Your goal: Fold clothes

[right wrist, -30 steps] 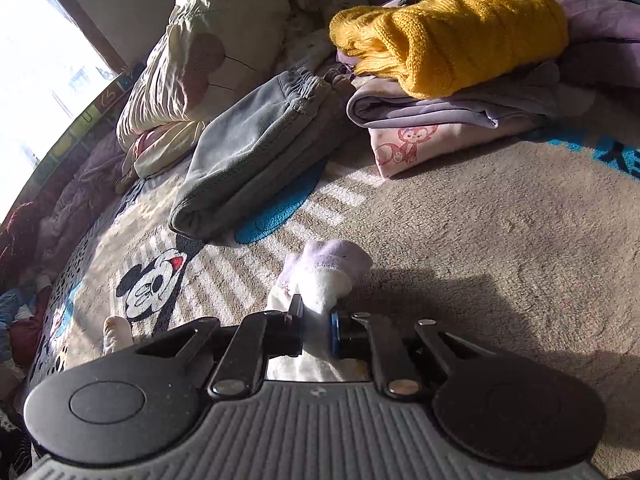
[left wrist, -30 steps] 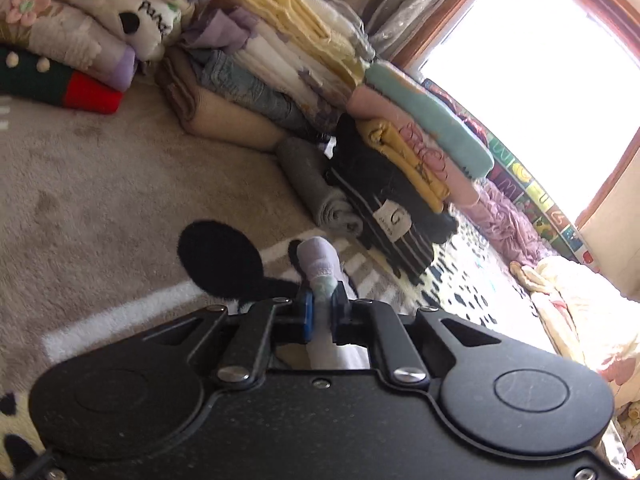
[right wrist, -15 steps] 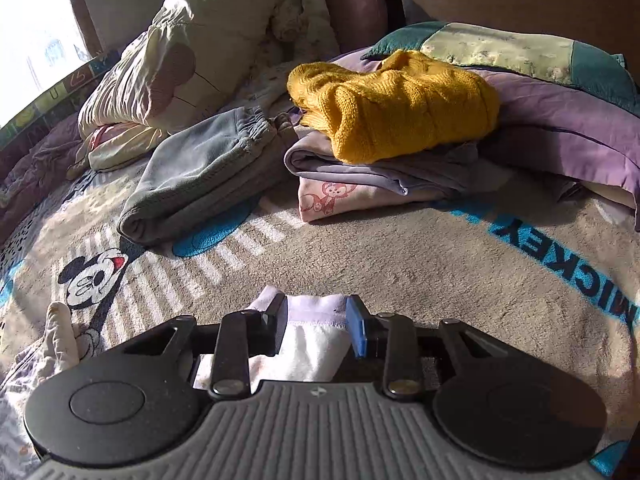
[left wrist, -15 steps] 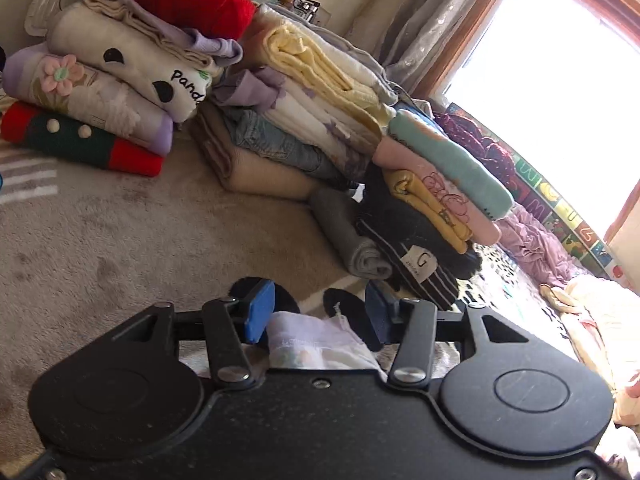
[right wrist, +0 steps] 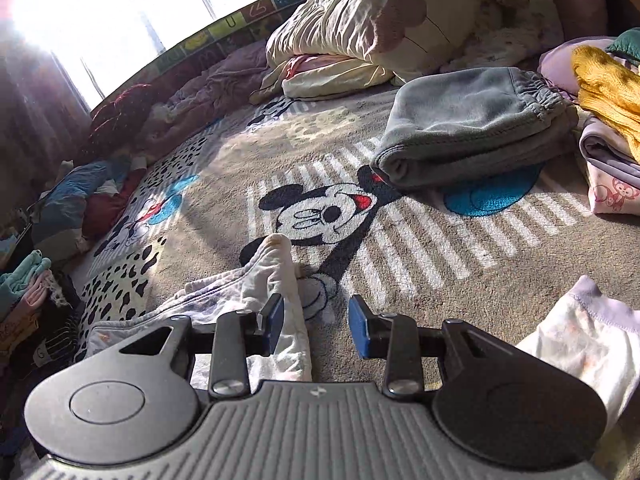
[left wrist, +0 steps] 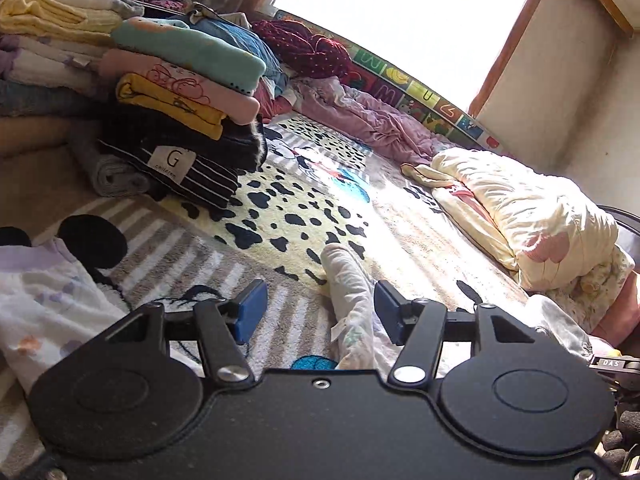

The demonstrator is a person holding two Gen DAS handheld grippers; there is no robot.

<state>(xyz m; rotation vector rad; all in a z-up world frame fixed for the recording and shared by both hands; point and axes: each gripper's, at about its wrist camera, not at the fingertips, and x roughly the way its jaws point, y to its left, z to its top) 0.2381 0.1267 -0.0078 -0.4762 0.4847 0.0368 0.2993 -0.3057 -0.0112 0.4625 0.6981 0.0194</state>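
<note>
The left gripper [left wrist: 320,316] has its jaws spread, just been opening, nothing pinched: one long limb of the pale printed garment [left wrist: 352,304] lies on the rug under the gap, nearer the right-hand blue pad [left wrist: 390,316] but not pressed by it. The right gripper [right wrist: 316,326] is also parted, jaws just been opening too, w/ bare cartoon rug [right wrist: 420,248] showing through most of the gap; the same limb of the garment runs past and under its left-hand pad [right wrist: 274,322], whether touching it I can't tell. So the garment lies loose on the rug in front of both tools: that narrow limb pointing away towards the mouse print, and a wider part w/ a lilac hem [right wrist: 588,336] off to the right in the right wrist view, at far left [left wrist: 44,292] in the left wrist view. Looks like thin kids' nightwear or leggings, prob light cotton: very soft, floppy, no stiffness at all, will sag and bunch the moment it's lifted, and clings a bit to the pile rug rather than sliding. Not fragile, not slippery. Best hold, I'd judge, is at hems and cuffs where the fabric is doubled: pinch the cuff end of the limb w/ one tool and the lilac hem edge w/ the other, so the cloth stays taut between them for the fold. Grabbing mid-panel would likely just pull up a tent of fabric. Finished stack of folded clothes [left wrist: 180,92] sits well apart at left, grey folded trousers [right wrist: 472,128] beyond the mouse print
</note>
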